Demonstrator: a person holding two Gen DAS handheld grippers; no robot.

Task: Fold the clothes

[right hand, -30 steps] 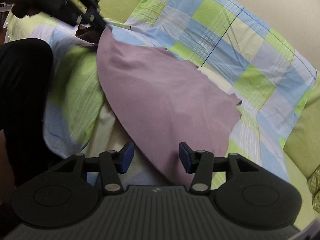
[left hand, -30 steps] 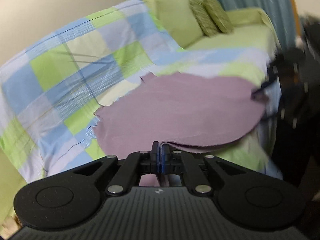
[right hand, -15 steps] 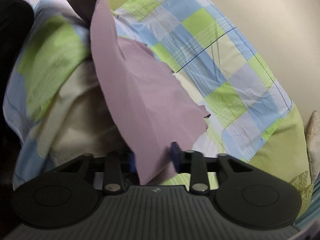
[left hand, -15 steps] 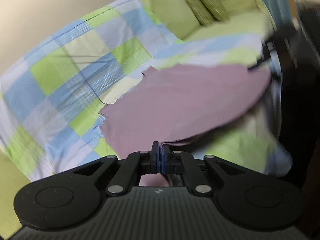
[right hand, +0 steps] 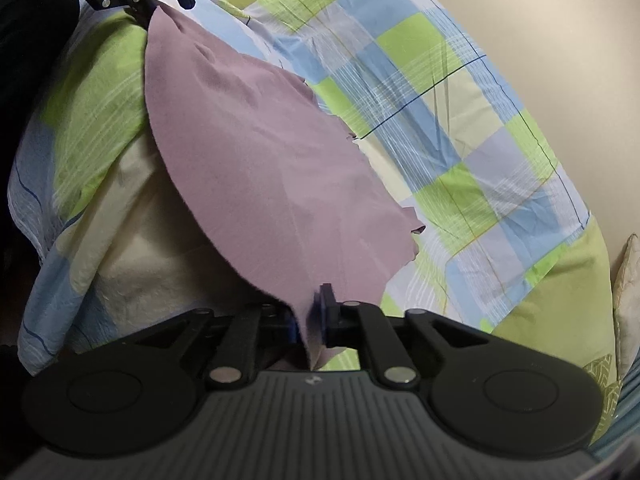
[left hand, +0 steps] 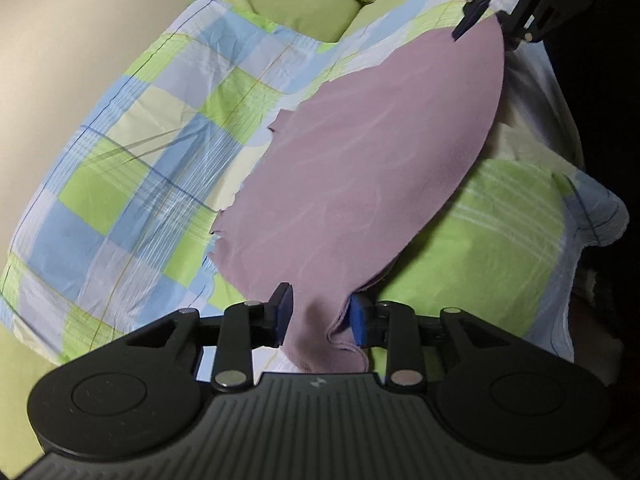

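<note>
Your left gripper (left hand: 320,318) has just been opening: jaws about half apart, and the near corner of the purple cloth (left hand: 360,168) lies loose between the pads, touching the right one at most, not pinched. Treat that corner as released.

Your right gripper (right hand: 310,320) is nearly closed, and the cloth's other corner is clamped between its blue pads. From the left camera it sits at the far end of the cloth (left hand: 486,20).

The cloth looks doubled over (two layers show at the edge by your left pads) and lies on the checked bedsheet (left hand: 152,152) that covers the green sofa (left hand: 296,4), its long curved edge running along the front of the seat.

How I'd do this step:
- Back the left gripper straight out along its own line so the pads don't drag the corner off.
- Set the right corner down level with the left one before you let go, keeping the front edge straight.
- Don't lift that corner high; the top layer will likely slide on the one below.
- The ragged back edge (left hand: 240,208) isn't aligned; square it up before the next fold.
</note>
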